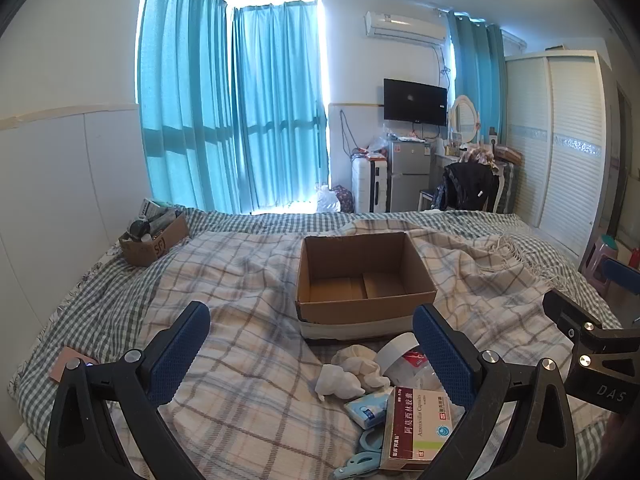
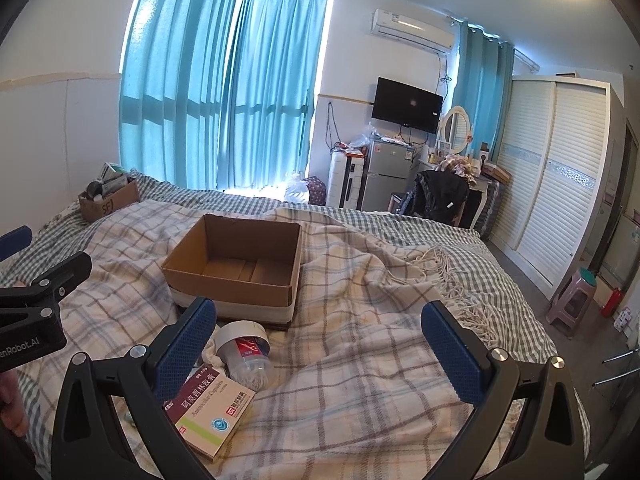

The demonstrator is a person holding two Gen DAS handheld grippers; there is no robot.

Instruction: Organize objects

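An empty open cardboard box (image 1: 364, 280) (image 2: 236, 264) sits on the plaid blanket. In front of it lies a pile: a medicine carton (image 1: 416, 426) (image 2: 212, 412), a clear jar with a white lid (image 1: 400, 354) (image 2: 246, 350), crumpled white tissue (image 1: 352, 372), a blue tissue pack (image 1: 368, 408) and light-blue scissors (image 1: 360, 458). My left gripper (image 1: 312, 354) is open and empty above the blanket, the pile by its right finger. My right gripper (image 2: 320, 354) is open and empty, the pile by its left finger.
A second cardboard box (image 1: 154, 236) (image 2: 108, 198) full of items stands at the bed's far left. A pink card (image 1: 72, 362) lies near the left edge. The bed's far edge faces a fridge (image 1: 408, 174), a chair and a wardrobe (image 2: 560, 184).
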